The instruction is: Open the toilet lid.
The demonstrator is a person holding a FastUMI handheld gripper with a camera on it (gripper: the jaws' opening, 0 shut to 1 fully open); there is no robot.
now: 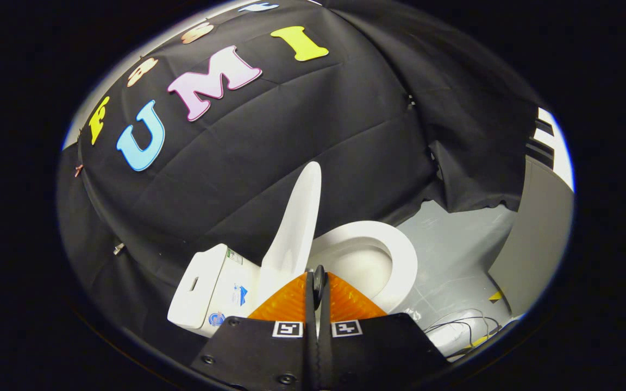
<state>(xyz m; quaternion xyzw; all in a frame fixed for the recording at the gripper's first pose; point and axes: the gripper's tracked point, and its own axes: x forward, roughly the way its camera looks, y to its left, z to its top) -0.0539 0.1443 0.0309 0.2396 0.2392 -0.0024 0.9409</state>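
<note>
Tongs (pixel 318 277) closed on nothing, toilet lid (pixel 294 228) upright just ahead, seat (pixel 400 255) beyond, cables (pixel 465 326) on floor

One toilet (pixel 345 260) stands in the booth, with one lid (pixel 294 228) raised upright, one seat ring (pixel 400 255) around the bowl and one tank (pixel 210 293) behind. One gripper (pixel 318 279) shows, its two fingers (pixel 291 301) pressed together, bearing two square markers (pixel 288 329). A few thin cables (pixel 465 326) lie on the floor (pixel 454 255).

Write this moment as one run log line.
gripper: shut, empty | white plastic toilet lid: raised upright | white oval toilet seat: down | white tank: behind lid
</note>
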